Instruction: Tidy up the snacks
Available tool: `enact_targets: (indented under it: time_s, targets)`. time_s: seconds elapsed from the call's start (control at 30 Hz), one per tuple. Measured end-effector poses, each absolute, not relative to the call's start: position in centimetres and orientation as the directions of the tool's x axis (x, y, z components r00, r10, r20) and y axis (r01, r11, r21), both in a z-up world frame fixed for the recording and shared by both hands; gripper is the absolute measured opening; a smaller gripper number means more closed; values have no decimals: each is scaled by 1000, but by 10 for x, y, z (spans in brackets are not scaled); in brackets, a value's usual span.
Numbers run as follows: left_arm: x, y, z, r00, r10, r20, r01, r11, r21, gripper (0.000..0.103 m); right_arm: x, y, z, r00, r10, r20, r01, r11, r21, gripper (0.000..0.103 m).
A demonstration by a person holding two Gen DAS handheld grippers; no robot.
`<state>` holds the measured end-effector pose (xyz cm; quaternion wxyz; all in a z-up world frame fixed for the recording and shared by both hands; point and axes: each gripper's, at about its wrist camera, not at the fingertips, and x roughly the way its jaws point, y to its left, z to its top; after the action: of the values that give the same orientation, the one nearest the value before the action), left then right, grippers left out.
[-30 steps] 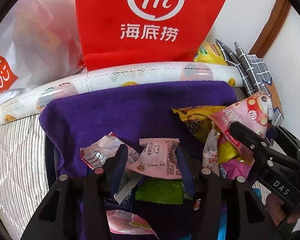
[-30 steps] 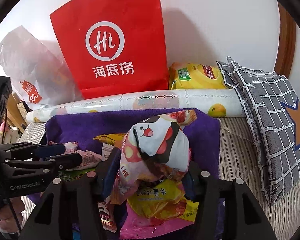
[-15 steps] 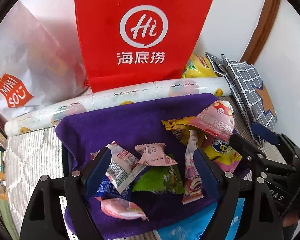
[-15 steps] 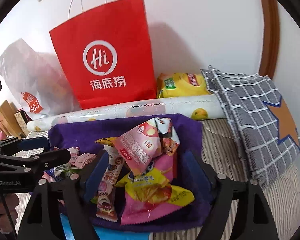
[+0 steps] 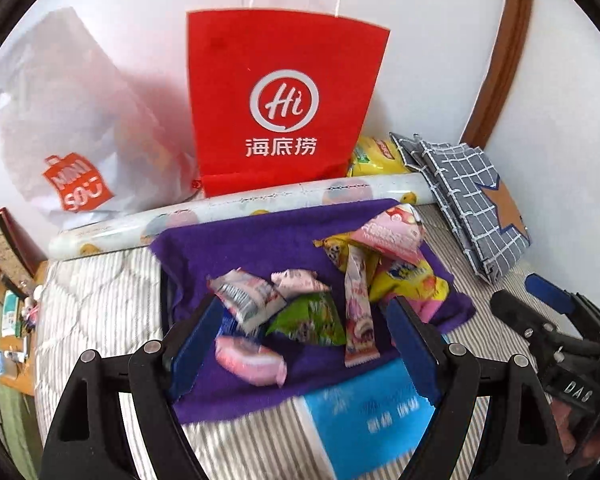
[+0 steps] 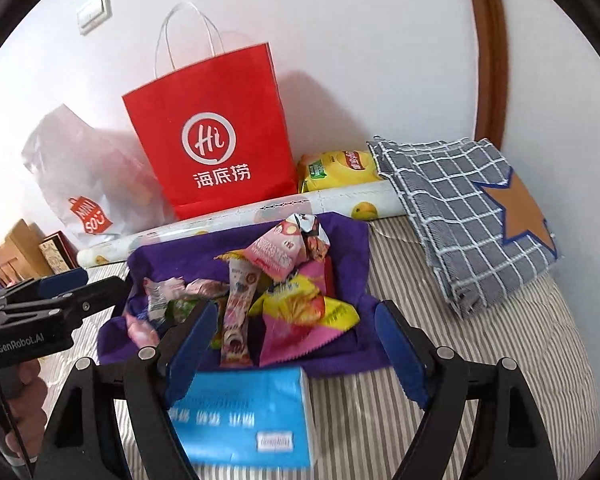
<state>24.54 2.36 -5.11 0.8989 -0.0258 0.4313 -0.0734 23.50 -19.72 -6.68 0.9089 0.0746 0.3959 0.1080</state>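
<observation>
At the bottom of each wrist view, the left gripper (image 5: 304, 340) and the right gripper (image 6: 296, 344) were seen with jaws spread, having just been opening, nothing pinched between them. A blue box (image 6: 244, 416) was seen lying just beyond, at lower centre. Past it, at frame centre, the snacks (image 5: 320, 284) were heaped in 2 loose groups on a purple towel (image 5: 252, 244). Farthest, in the upper centre, a red paper bag (image 5: 284, 108) was stood against the wall.

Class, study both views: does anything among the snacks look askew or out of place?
Yes. The snack packets lie jumbled on the purple cloth, overlapping at odd angles; the pink packet sits tilted atop the right-hand heap. A yellow chip bag lies apart, behind the patterned roll.
</observation>
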Motion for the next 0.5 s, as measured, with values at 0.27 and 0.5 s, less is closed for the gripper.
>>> enact_targets:
  time_s: [0.27,0.5]
  targets:
    - [173,25,-23,685,-136,-716,70,990,-121,85,177,-203,-37,697,224,-681,-133,974,184,80]
    - [118,16,-6,736,-89,-671,31,995,-98,94,126,-210,-21,751,204,-628,-134,978,157,98]
